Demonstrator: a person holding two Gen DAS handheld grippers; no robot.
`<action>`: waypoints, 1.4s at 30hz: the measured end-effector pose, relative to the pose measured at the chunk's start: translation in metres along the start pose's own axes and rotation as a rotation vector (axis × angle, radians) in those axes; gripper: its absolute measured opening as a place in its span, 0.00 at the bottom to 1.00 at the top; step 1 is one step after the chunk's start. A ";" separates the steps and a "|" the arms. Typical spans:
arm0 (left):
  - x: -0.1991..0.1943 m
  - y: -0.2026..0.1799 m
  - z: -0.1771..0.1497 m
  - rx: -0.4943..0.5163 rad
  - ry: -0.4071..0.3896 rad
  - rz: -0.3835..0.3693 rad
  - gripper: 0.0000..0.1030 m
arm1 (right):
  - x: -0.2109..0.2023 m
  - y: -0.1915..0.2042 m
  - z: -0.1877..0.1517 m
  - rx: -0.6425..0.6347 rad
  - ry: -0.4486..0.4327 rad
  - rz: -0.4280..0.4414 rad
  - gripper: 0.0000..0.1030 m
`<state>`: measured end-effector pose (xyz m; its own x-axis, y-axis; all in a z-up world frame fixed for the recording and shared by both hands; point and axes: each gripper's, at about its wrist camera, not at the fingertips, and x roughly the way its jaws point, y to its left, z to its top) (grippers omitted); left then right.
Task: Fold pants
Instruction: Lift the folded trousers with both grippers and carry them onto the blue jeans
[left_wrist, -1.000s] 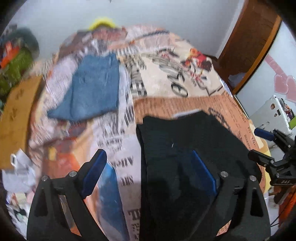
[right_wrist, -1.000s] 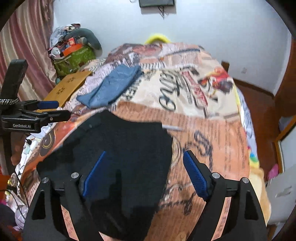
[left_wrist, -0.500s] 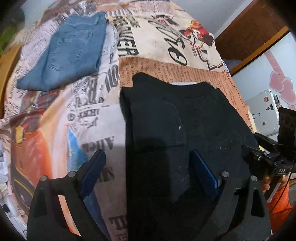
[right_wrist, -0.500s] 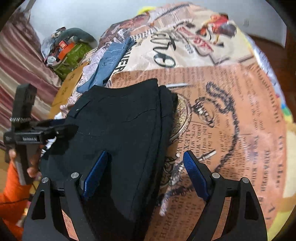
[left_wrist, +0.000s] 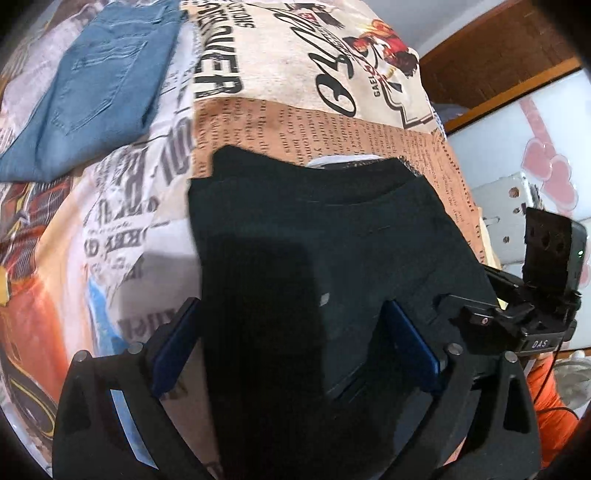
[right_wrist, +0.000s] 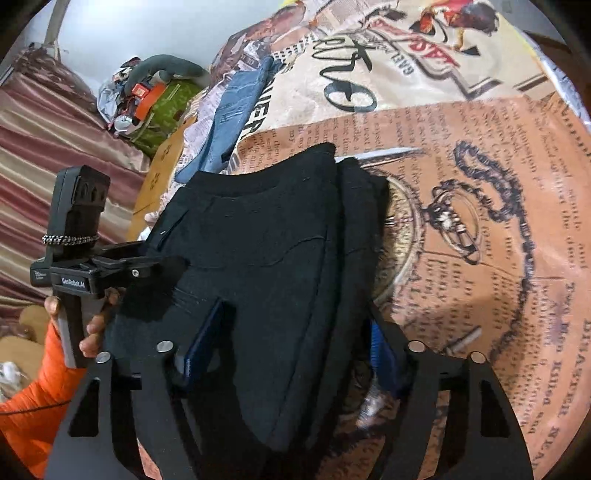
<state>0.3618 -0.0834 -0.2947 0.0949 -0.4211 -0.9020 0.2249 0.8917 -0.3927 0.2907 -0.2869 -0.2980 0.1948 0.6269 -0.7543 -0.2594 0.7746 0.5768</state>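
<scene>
Black folded fabric pants (left_wrist: 314, 266) lie on the newspaper-print bedspread (left_wrist: 122, 206), near its close edge. The left gripper (left_wrist: 295, 347) and the right gripper (right_wrist: 288, 343) both hang over the pants with blue-padded fingers (left_wrist: 173, 343) spread wide, gripping nothing. Folded blue denim jeans (left_wrist: 92, 81) lie well apart.

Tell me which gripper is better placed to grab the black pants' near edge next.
Probably the left gripper: its open jaws straddle the folded black pants' left edge, one finger off the cloth, ready to close. The right gripper is also open, but a finger is half hidden behind fabric; the difference is slight.
</scene>
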 end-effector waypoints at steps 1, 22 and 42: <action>0.001 -0.003 0.001 0.008 0.000 0.006 0.95 | 0.001 0.000 0.000 -0.004 0.002 0.001 0.62; -0.068 -0.027 -0.047 0.084 -0.214 0.135 0.31 | -0.019 0.063 -0.014 -0.204 -0.100 -0.088 0.26; -0.195 0.021 -0.053 -0.008 -0.558 0.154 0.29 | -0.024 0.160 0.049 -0.425 -0.295 -0.059 0.23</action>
<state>0.2970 0.0266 -0.1369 0.6231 -0.3080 -0.7189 0.1606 0.9500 -0.2679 0.2911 -0.1742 -0.1719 0.4628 0.6274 -0.6263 -0.5895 0.7454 0.3111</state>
